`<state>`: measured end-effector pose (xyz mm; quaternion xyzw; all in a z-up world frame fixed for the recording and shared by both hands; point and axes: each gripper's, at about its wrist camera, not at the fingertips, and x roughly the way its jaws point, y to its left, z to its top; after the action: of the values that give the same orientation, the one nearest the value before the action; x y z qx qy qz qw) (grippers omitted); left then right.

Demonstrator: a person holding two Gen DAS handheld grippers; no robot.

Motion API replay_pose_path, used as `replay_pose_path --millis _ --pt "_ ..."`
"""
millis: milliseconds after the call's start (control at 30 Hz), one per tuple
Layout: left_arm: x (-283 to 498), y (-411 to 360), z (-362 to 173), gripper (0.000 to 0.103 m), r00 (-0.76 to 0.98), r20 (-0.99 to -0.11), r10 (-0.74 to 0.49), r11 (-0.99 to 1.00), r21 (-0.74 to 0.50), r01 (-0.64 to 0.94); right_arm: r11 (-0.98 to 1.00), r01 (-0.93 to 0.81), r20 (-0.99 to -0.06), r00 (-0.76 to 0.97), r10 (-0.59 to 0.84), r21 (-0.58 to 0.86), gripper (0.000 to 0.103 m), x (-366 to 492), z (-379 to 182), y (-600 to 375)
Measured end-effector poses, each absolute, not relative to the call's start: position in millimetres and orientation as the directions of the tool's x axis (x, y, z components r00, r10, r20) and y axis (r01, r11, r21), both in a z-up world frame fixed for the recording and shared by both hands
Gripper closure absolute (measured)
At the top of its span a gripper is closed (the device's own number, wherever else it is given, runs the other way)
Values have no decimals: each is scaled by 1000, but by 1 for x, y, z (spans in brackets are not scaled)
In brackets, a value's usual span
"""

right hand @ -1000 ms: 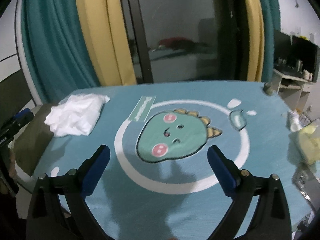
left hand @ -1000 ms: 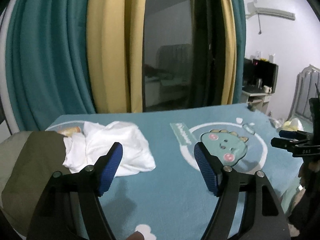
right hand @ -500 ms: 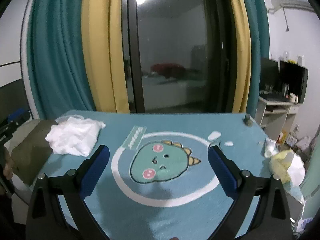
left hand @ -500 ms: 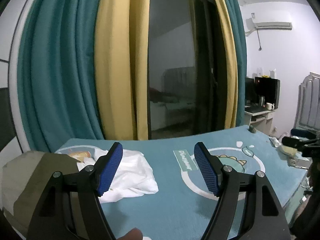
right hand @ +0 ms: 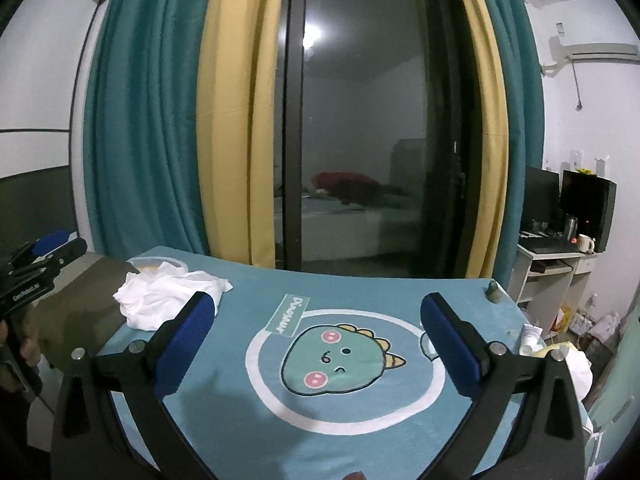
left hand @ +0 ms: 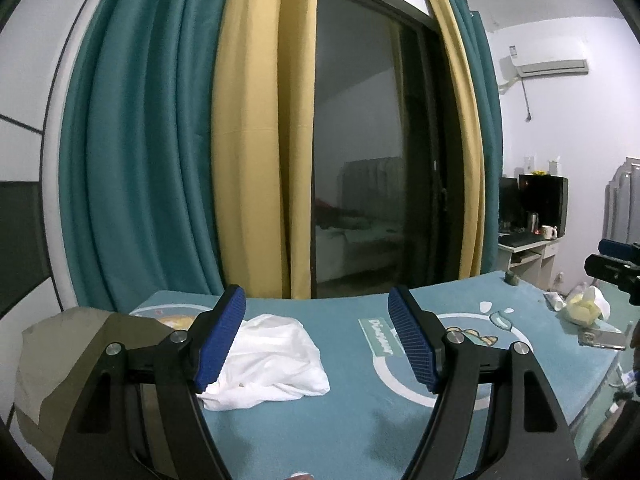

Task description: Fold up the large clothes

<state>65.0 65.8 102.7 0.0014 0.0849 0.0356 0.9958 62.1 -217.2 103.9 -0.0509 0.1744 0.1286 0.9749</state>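
We had one crumpled white cloth garment (left hand: 272, 356) in sight, bunched in a loose heap with no clear front or collar, so which way it pointed we could not tell. Its longer side ran roughly from the far left corner of the worktop toward the middle. It lay on the left part of the teal dinosaur-print mat (left hand: 344, 432) covering the worktop, just beside an olive-green folded fabric (left hand: 80, 360) at the left edge.

Two claws, we counted. The left claw (left hand: 316, 344) hung above the mat with its blue ribbed pads spread wide and nothing between them; the white garment showed behind its left finger, untouched. The right claw (right hand: 316, 344) gaped just as wide over the one green cartoon dinosaur (right hand: 340, 356) printed in a white ring, gripping nothing.

At the mat's right edge we saw one small white tube (right hand: 530, 338) and a yellow-white crumpled bundle (left hand: 586, 306). Behind the worktop stood a dark glass sliding door (right hand: 360, 140), framed by teal and yellow curtains (left hand: 180, 140). One white air conditioner (left hand: 552, 66) sat high on the right wall, above a desk with dark monitors (right hand: 568, 204).
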Motion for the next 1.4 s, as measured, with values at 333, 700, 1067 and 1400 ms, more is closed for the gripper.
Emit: replay_pose_path --millis 333,700,1067,1400 --pt "69 82 90 26 977 -203 64 997 -26 -70 963 -269 -374 897 238 -32 1 68 89 -210" --pt "75 86 83 26 974 -217 59 997 -33 -68 965 -262 -406 886 226 -32 1 76 82 -208" --pt "74 79 81 26 974 -219 54 998 -31 -62 964 -263 -408 883 230 -26 1 80 81 -209" --pt "75 79 80 26 975 -218 53 998 -34 -62 966 -258 -411 883 225 -25 1 81 81 -206"
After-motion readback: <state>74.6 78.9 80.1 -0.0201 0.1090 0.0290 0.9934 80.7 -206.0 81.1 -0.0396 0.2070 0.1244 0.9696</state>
